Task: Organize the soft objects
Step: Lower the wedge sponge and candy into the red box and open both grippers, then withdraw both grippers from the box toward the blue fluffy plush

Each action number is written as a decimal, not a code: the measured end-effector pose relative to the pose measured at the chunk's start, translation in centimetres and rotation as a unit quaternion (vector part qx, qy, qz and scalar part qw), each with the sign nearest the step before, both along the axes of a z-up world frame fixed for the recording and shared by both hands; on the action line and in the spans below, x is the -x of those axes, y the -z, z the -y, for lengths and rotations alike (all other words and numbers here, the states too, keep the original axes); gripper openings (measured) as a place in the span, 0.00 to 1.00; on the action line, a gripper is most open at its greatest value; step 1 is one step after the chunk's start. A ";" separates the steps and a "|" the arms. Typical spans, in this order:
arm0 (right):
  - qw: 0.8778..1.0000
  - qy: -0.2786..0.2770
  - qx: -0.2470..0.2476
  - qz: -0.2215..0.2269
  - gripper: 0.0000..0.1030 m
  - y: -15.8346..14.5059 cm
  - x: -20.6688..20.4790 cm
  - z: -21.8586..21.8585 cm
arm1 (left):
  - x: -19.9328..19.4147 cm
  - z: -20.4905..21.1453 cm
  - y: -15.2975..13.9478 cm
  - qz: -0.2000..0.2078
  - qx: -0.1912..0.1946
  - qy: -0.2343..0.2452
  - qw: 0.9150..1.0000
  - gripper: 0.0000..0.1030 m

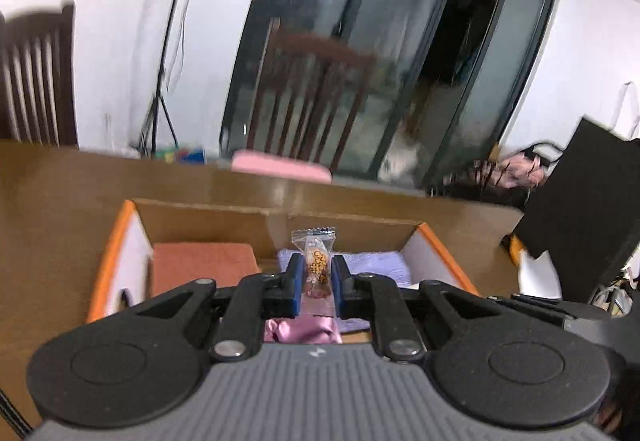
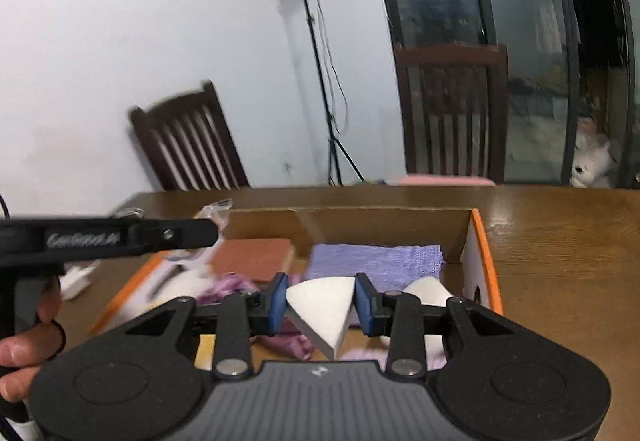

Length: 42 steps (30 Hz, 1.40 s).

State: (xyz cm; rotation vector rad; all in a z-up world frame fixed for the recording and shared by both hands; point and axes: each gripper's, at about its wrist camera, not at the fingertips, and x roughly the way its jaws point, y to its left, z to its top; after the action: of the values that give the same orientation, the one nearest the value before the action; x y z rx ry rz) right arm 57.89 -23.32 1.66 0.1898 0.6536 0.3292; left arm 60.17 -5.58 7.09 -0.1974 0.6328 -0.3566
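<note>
My left gripper (image 1: 316, 273) is shut on a small clear candy packet (image 1: 317, 261) and holds it above an open cardboard box with orange edges (image 1: 116, 237). In the box lie a reddish-brown sponge (image 1: 202, 265), a folded purple cloth (image 1: 380, 267) and a pink cloth (image 1: 304, 329). My right gripper (image 2: 320, 303) is shut on a white wedge sponge (image 2: 322, 307) over the same box (image 2: 486, 253). Another white wedge (image 2: 428, 293) lies in the box by its right wall. The left gripper's body (image 2: 108, 237) crosses the left of the right wrist view.
The box sits on a brown wooden table (image 2: 560, 241). Dark wooden chairs (image 2: 452, 113) stand behind it, one with a pink cushion (image 1: 280, 167). A black flat object (image 1: 580, 201) leans at the table's right. A tripod (image 2: 328, 81) stands by the wall.
</note>
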 end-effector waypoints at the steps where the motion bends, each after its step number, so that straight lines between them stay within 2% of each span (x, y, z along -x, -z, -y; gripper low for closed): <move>1: 1.000 0.004 0.007 -0.008 0.34 0.6 -1.1 -0.3 | -1.3 0.2 0.6 -0.011 0.002 0.006 1.000 0.15; 2: 1.000 0.008 0.018 -0.017 0.34 1.3 -2.0 -0.6 | -2.4 0.4 1.3 -0.020 -0.004 0.001 1.000 0.16; 3: 0.999 0.011 0.025 -0.024 0.38 1.9 -2.7 -0.9 | -3.3 0.7 1.9 -0.026 -0.015 -0.020 0.999 0.25; 4: 0.999 0.017 0.030 -0.029 0.39 2.5 -3.1 -0.9 | -3.8 0.7 2.4 -0.027 -0.024 -0.031 0.999 0.41; 6: 0.998 0.026 0.031 -0.037 0.43 3.3 -3.2 -0.7 | -4.1 0.6 2.9 -0.027 -0.028 -0.048 0.998 0.55; 7: 0.999 0.027 0.026 -0.039 0.51 3.4 -3.2 -0.4 | -4.0 0.5 2.9 -0.027 -0.025 -0.046 0.998 0.56; 9: 0.999 0.035 0.018 -0.031 0.58 3.1 -2.6 0.3 | -3.3 0.3 2.4 -0.016 -0.022 -0.034 0.999 0.59; 12: 0.999 0.043 0.022 -0.015 0.58 1.9 -2.1 1.3 | -2.0 0.1 0.9 0.014 -0.048 -0.041 0.998 0.66; 15: 0.999 0.047 0.024 0.005 0.58 0.0 -1.2 2.2 | -0.4 -0.4 -0.7 0.028 -0.055 -0.032 0.998 0.67; 18: 0.998 0.042 0.035 0.030 0.58 -2.5 0.7 2.7 | 2.2 -0.7 -2.7 0.052 -0.075 -0.030 0.995 0.71; 22: 0.996 0.032 0.053 0.072 0.59 -6.1 4.9 3.3 | 7.7 -1.2 -5.3 0.107 -0.103 -0.029 0.988 0.84; 25: 0.993 0.026 0.057 0.103 0.66 -8.4 9.0 3.6 | 12.7 -1.8 -6.5 0.148 -0.116 -0.036 0.982 0.89; 29: 0.988 0.021 0.063 0.139 0.71 -9.8 14.8 3.7 | 20.1 -2.2 -6.5 0.200 -0.124 -0.047 0.971 0.93; 31: 0.986 0.014 0.068 0.154 0.73 -9.8 17.8 3.4 | 23.6 -2.3 -5.9 0.220 -0.129 -0.048 0.966 0.96; 35: 0.984 -0.003 0.062 0.169 0.77 -8.7 23.2 2.6 | 29.6 -1.8 -3.8 0.241 -0.146 -0.074 0.957 0.97; 40: 0.986 0.005 0.046 0.159 0.78 -6.1 29.1 1.3 | 35.5 -1.9 -0.5 0.219 -0.135 -0.090 0.962 0.97; 42: 0.987 0.007 0.035 0.154 0.78 -4.7 31.2 0.7 | 37.5 -2.0 1.0 0.210 -0.139 -0.120 0.960 0.97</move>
State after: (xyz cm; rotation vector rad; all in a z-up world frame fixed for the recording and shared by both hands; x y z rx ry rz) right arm 26.67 -23.99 6.40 0.0726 0.3573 0.3135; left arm 22.70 -3.60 6.09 0.0722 0.2282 -0.0658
